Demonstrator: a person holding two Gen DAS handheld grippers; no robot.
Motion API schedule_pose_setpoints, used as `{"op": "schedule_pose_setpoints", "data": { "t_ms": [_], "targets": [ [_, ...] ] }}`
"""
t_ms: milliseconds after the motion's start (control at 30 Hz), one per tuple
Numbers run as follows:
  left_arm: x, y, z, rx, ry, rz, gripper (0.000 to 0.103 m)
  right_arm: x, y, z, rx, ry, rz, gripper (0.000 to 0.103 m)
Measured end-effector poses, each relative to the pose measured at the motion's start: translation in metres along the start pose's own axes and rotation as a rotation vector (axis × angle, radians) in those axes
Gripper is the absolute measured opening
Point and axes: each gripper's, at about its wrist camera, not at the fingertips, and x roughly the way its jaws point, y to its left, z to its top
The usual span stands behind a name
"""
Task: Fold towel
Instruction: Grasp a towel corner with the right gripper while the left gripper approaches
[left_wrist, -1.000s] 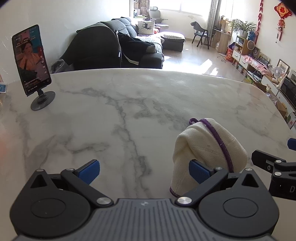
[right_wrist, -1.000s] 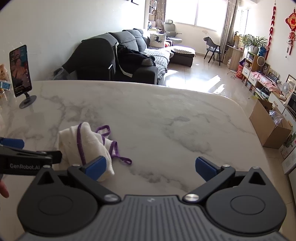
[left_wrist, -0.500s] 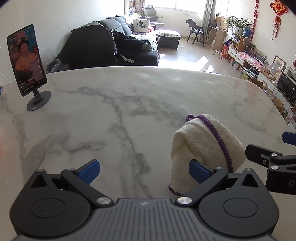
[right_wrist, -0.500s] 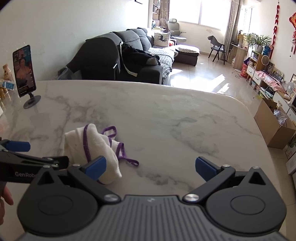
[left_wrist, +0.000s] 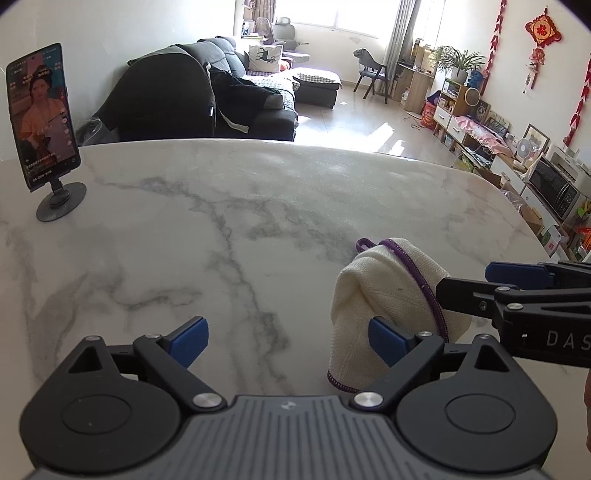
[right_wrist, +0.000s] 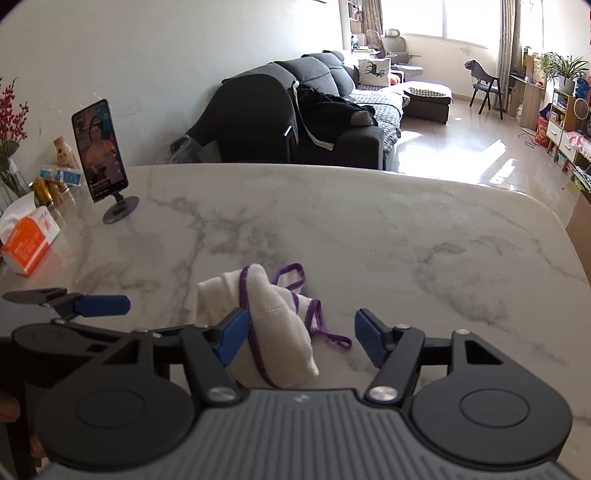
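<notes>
Towel crumpled on marble table

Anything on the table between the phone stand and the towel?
Nothing: in the left wrist view, only bare marble table lies between the phone stand and the towel.

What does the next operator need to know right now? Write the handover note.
Left tool: jaws closing, nothing between them; its right pad sits against the towel's near side.
Right tool: jaws closing with the towel between them, not yet pinched.
Towel: white with purple trim, bunched in a heap on the marble table, hanging loop trailing to its right.
Done: no fold yet.
Left: grip, spread it flat, then fold.
</notes>
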Motion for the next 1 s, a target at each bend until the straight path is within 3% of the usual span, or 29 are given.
{"op": "schedule_pose_setpoints", "data": {
  "t_ms": [67, 200, 300, 533, 1000],
  "targets": [
    [-0.002, 0.002, -0.001, -0.008, -0.001, -0.031, 0.082, 0.002, 0.003, 0.003, -0.009, 0.006, 0.017, 0.054],
    [-0.002, 0.002, -0.001, -0.001, 0.004, -0.056, 0.080, 0.007, 0.013, 0.008, -0.046, 0.018, 0.045, 0.046],
    [-0.003, 0.000, -0.001, 0.008, 0.002, -0.072, 0.070, 0.013, 0.019, 0.011, -0.076, 0.030, 0.061, 0.036],
    [0.000, -0.003, -0.001, 0.017, 0.015, -0.114, 0.068, 0.021, 0.020, 0.010, -0.100, 0.051, 0.053, 0.010],
    [-0.001, -0.013, 0.010, 0.034, -0.008, -0.195, 0.064, -0.001, 0.010, 0.023, -0.068, -0.044, 0.037, 0.006]
  ]
}}
